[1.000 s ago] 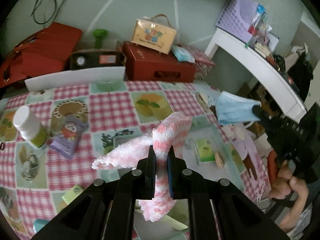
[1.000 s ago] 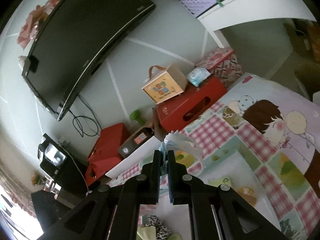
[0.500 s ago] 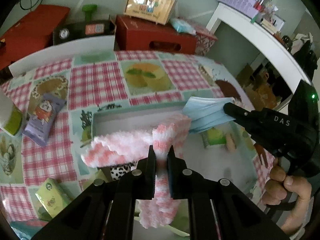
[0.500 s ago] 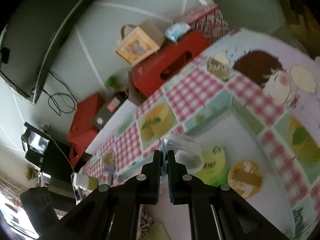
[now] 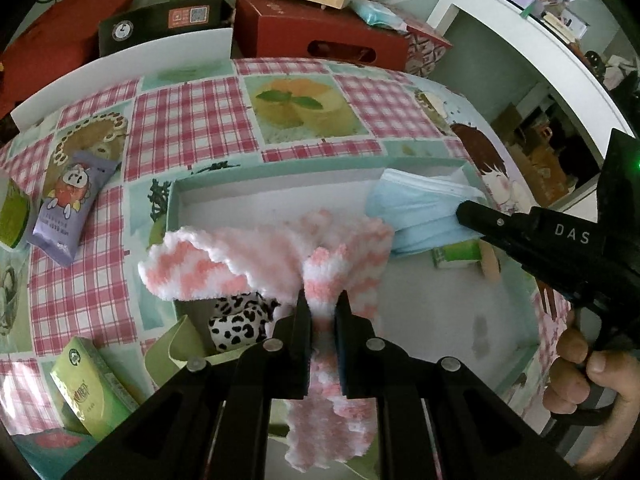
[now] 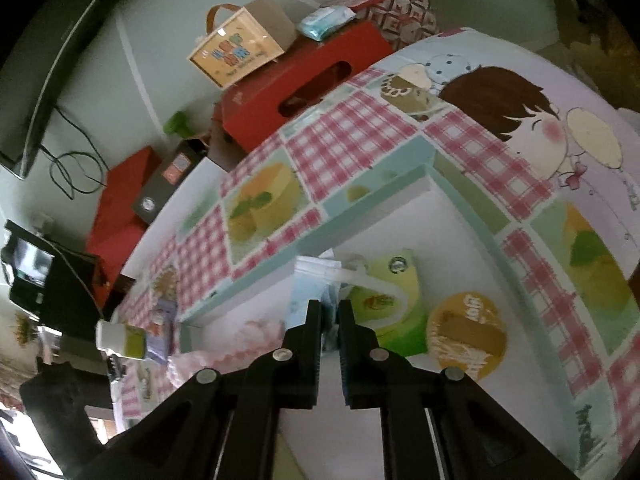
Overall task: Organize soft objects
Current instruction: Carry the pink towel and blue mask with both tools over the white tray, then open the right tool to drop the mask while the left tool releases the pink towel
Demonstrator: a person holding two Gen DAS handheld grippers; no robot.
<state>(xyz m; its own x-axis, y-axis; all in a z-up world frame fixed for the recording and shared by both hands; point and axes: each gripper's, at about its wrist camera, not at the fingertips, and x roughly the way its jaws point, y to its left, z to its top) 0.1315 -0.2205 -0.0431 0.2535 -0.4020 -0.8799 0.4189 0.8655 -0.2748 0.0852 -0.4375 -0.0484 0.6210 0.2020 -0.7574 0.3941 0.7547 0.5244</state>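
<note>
Left wrist view
Left gripper [image 5: 322, 308]: jaws clamped on a fluffy pink-and-white sock [image 5: 264, 264], which hangs over the shallow white box with mint rim [image 5: 280, 208] on the checked tabletop [image 5: 192, 128].
Right gripper [image 5: 464, 212]: jaws nipping a pale blue pleated face mask [image 5: 416, 208] above the box's far right corner.

Right wrist view
Right gripper [image 6: 330, 312]: jaws opening, with the mask [image 6: 308, 296] between them, low inside the box [image 6: 380, 220], beside a green packet [image 6: 384, 300].

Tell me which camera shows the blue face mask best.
The left wrist view: the blue face mask lies in full sight, pinched by the right gripper. The right wrist view catches only a pale strip between its own fingers.
</note>
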